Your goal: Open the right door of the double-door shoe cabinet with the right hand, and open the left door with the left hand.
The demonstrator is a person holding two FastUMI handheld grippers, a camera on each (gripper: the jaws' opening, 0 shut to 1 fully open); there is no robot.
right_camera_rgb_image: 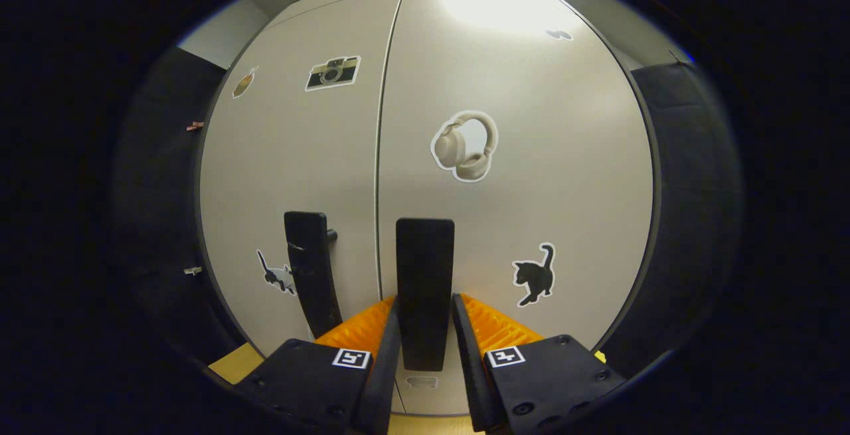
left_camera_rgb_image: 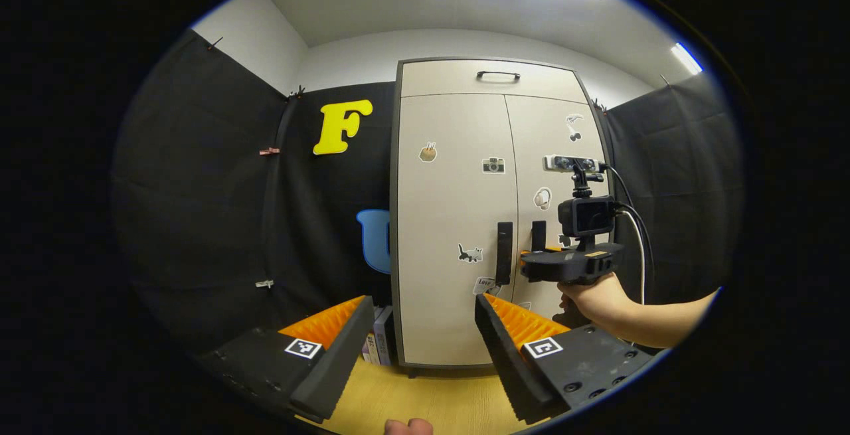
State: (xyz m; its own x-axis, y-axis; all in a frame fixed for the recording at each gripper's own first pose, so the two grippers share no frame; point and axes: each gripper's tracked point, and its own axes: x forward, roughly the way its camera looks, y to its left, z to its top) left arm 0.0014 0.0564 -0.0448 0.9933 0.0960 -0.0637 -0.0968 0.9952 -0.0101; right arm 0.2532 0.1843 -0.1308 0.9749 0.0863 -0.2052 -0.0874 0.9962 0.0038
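Black, upright right door handle (right_camera_rgb_image: 425, 289) stands between your right gripper (right_camera_rgb_image: 425, 335) fingers, seemingly clamped; both doors remain shut. Your left gripper (left_camera_rgb_image: 418, 335), spread wide, faces the left door handle (left_camera_rgb_image: 504, 252) well ahead.

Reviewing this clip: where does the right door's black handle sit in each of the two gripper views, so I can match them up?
Left gripper view: the right door handle is right of centre, partly hidden behind the right tongs held by a hand.
Right gripper view: the handle stands bottom centre, between the two fingers of the right tongs.
Shared landmark: the headphones sticker above the handle.
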